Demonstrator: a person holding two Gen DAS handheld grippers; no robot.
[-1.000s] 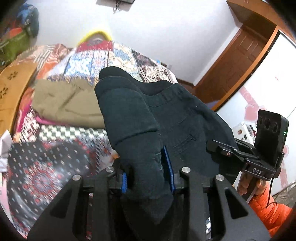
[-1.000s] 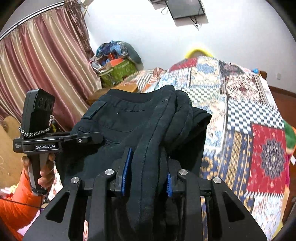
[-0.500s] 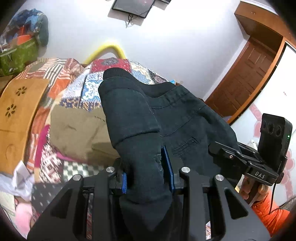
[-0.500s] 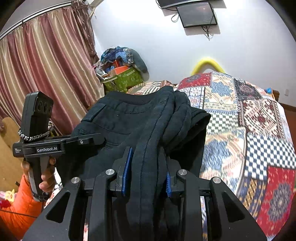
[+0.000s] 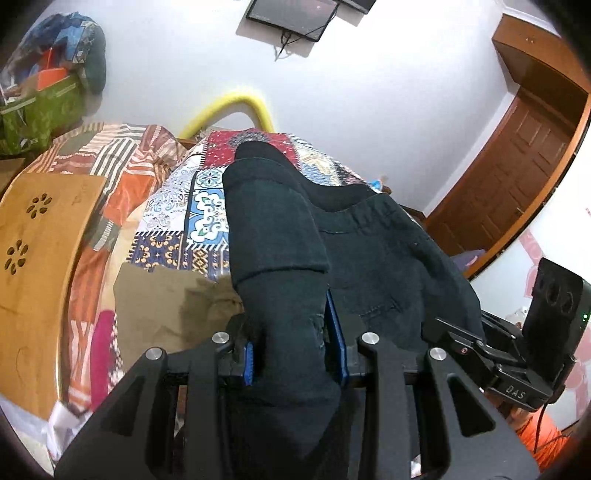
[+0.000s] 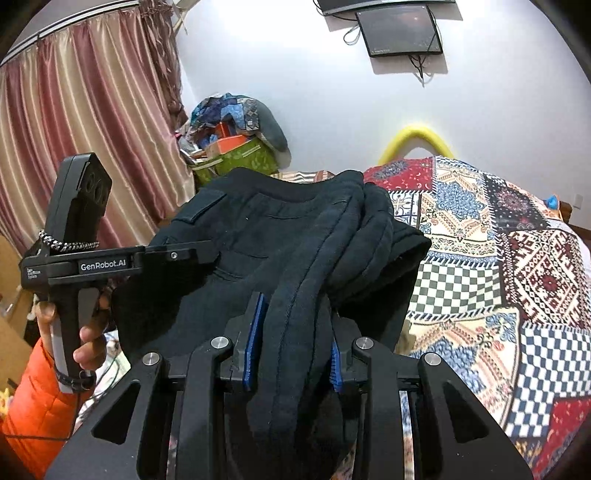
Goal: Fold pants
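Presently: Dark Pants Held Aloft by Both Tongs Above the Bed

Both tongs are observed clamped on the same garment. In the left wrist view, the left tongs (image 5: 293, 347) are seen pinching a thick folded roll of the dark pants (image 5: 388, 258), with the blue pads (image 5: 248, 363) pressed against the fabric on either side. In the right wrist view, the right tongs (image 6: 291, 350) are likewise pinching a bunched, seamed fold of the pants (image 6: 258, 236), cloth filling the gap between the pads.

The pants are carried in the air between the two tools, draped forward from each grip and spread across the centre of both views. A waistband and a pocket flap are noted on the stretch toward 11 o'clock in the right wrist view.

The patchwork bedspread (image 6: 517, 266) is recorded beneath and beyond the garment, from 1 to 4 o'clock in the right wrist view. A folded olive-brown cloth (image 5: 166, 299) is seen lying on the bed at 9 o'clock of the left tongs. A light wooden panel (image 5: 33, 258) with flower cut-outs is noted at the far 9 o'clock edge.

The person's left hand (image 6: 86, 332), in an orange sleeve (image 6: 33, 413), is seen gripping the left tool's handle at 8 o'clock in the right wrist view. A wall-mounted screen (image 6: 400, 31) is recorded at 1 o'clock, striped curtains (image 6: 85, 122) at 10 o'clock, and a wooden door (image 5: 513, 177) at 2 o'clock in the left wrist view.
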